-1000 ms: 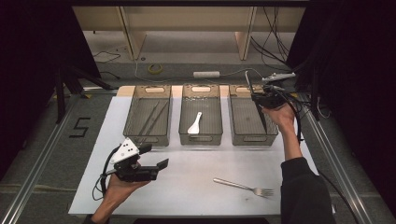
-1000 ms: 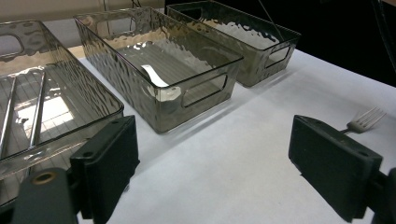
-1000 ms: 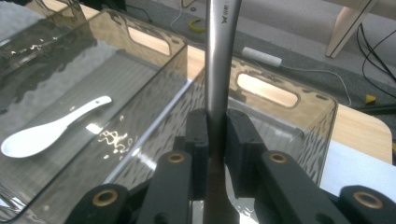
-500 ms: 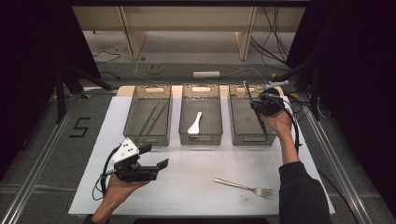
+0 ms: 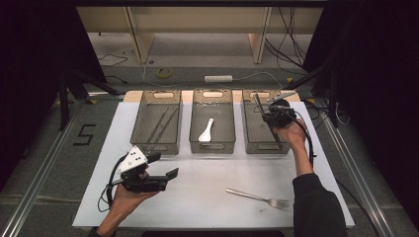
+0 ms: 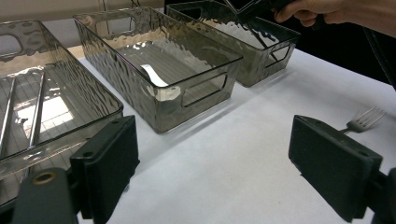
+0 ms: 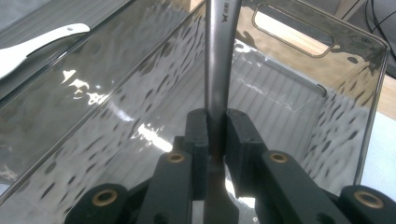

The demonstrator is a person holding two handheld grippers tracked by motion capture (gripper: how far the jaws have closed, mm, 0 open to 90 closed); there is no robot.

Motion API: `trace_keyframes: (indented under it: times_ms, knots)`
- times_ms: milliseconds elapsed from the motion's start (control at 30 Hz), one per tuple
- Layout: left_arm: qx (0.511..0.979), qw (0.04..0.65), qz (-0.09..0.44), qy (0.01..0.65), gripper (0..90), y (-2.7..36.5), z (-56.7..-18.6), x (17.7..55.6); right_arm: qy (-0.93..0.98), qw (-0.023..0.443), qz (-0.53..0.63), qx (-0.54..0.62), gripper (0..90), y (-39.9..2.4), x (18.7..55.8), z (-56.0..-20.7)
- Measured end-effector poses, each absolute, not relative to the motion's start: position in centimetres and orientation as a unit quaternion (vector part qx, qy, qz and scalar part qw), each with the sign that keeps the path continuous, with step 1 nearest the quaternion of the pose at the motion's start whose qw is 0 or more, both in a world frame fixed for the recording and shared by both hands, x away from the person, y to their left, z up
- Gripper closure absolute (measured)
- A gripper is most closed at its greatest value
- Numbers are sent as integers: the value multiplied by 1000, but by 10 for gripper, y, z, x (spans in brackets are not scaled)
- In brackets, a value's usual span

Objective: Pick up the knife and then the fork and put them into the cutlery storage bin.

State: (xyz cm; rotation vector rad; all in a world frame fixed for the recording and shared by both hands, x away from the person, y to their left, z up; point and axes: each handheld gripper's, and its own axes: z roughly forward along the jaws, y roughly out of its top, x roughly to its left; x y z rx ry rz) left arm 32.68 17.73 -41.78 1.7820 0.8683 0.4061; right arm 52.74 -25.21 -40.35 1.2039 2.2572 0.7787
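Note:
My right gripper (image 5: 269,112) is shut on the flat handle of a steel utensil (image 7: 219,56), which points away from the jaws. Its working end is hidden. In the high view the utensil (image 5: 257,101) hangs over the right-hand smoky plastic bin (image 5: 249,133), and in the right gripper view the gripper (image 7: 215,135) is low inside that bin (image 7: 345,121). My left gripper (image 5: 163,165) rests at the front left of the white mat, open, with nothing between its jaws (image 6: 219,163). A steel fork (image 5: 257,197) lies on the mat at the front right, also seen past the left gripper as the fork (image 6: 366,119).
Three smoky bins stand in a row at the back of the mat. The middle bin (image 5: 197,143) holds a white spoon (image 5: 206,130). The left bin (image 5: 141,133) holds two thin metal sticks (image 5: 160,123). Cables trail from both grippers.
My right gripper has come down with the utensil, from above the right bin's far rim into the bin. The left gripper has stayed put.

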Motion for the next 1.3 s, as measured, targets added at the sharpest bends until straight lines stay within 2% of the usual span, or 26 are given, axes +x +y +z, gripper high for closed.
trace_keyframes:
  times_ms: [167,300,433,500,567,600,633,733,867,1067,1133,1167,1233,1300]
  knots:
    - [746,531,171,363,154,177,-418,327,828,231,274,431,799,-246,528,-405]
    - [747,530,172,363,154,177,-418,326,827,212,276,441,770,-244,531,-408]
    - [747,530,173,363,154,177,-418,326,818,200,286,457,668,-245,532,-407]
    - [747,530,173,362,154,177,-418,326,815,196,295,458,648,-246,531,-404]
    - [748,529,174,362,154,177,-418,326,812,191,301,462,576,-247,529,-400]
    - [748,528,174,361,154,177,-418,326,812,191,301,462,576,-247,529,-400]
    - [748,529,174,361,154,176,-418,326,807,172,315,469,553,-248,526,-396]
    - [747,529,174,362,153,177,-418,326,810,154,322,466,469,-248,521,-390]
    - [747,530,174,362,154,176,-418,326,820,142,322,452,423,-247,512,-385]
    - [746,530,174,363,153,177,-418,326,840,108,340,410,331,-238,480,-367]
    - [745,531,174,364,153,177,-418,326,841,99,346,405,326,-236,475,-365]
    - [745,532,173,364,153,177,-418,326,848,83,355,384,310,-229,459,-361]
    - [745,532,172,364,153,177,-418,326,853,81,352,376,296,-226,453,-361]
    - [746,531,173,363,153,177,-418,326,873,72,337,345,286,-214,430,-360]
